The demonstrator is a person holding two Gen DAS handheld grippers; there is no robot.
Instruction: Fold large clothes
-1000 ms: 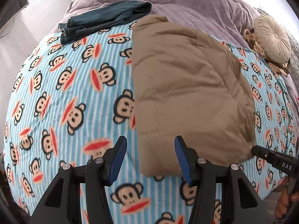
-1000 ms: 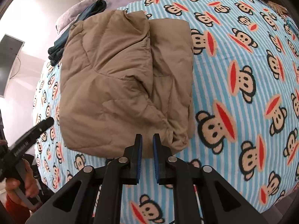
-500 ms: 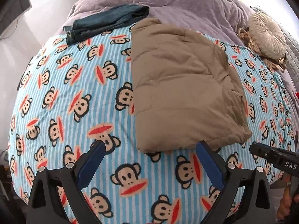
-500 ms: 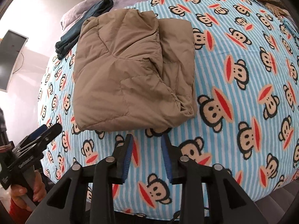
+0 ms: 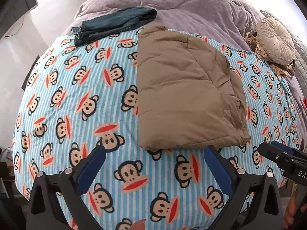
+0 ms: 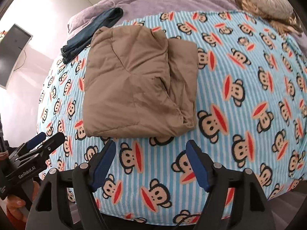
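A tan padded garment (image 5: 184, 95) lies folded into a rectangle on the monkey-print blanket (image 5: 76, 99); it also shows in the right wrist view (image 6: 138, 84). My left gripper (image 5: 153, 153) is open and empty, just short of the garment's near edge. My right gripper (image 6: 151, 147) is open and empty, also just short of that near edge. Each gripper shows at the edge of the other's view: the right one (image 5: 282, 159) and the left one (image 6: 38, 143).
Folded dark jeans (image 5: 113, 23) lie at the far left of the blanket, also in the right wrist view (image 6: 92, 32). A purple cover (image 5: 201, 13) lies behind. A round cream cushion (image 5: 276, 42) sits at the far right. A monitor (image 6: 13, 53) stands left of the bed.
Both grippers have pulled back from the garment and opened wide. The right one was shut at the garment's near edge a second ago. The garment lies still.
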